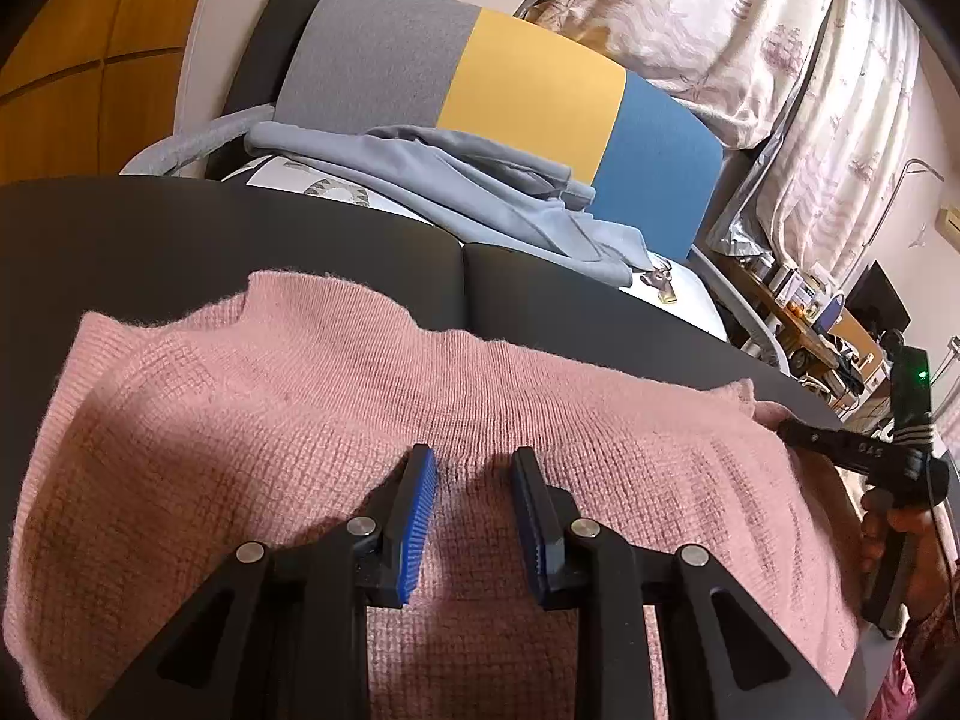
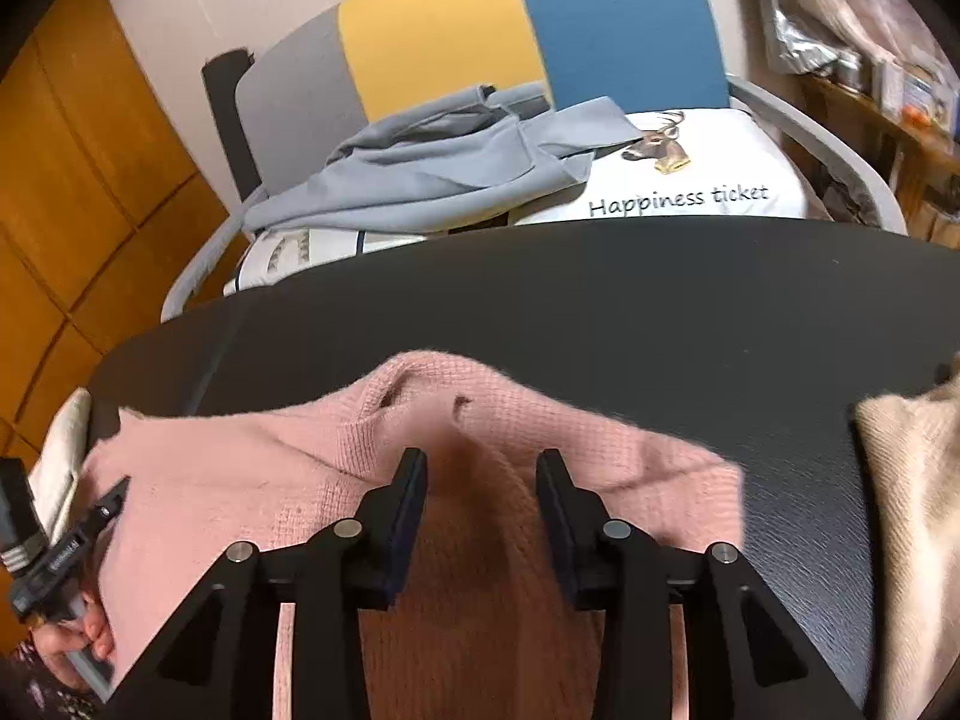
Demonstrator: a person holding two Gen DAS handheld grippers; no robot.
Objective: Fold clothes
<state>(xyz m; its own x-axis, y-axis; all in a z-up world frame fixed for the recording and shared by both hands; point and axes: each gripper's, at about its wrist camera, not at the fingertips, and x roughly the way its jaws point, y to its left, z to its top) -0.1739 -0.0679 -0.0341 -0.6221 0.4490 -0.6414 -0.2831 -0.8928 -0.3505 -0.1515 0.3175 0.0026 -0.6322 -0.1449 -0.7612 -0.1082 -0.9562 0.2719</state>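
Claws (image 1: 474,468) hover over rumpled pink knit sweater (image 1: 300,396).

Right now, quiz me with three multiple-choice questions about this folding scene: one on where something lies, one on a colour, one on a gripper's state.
1. Where does the grey garment lie?
A. on the chair seat behind the table
B. on the black table
C. on the floor

2. What colour is the knit sweater under the grippers?
A. white
B. pink
C. green

3. How do the left gripper jaws stand?
A. clamped on the sweater's hem
B. shut on nothing
C. apart, over the sweater

Answers: 1 A, it drapes over the chair seat and its printed cushion; 2 B, pink knit spread on the black table; 3 C, a gap shows between the blue pads.
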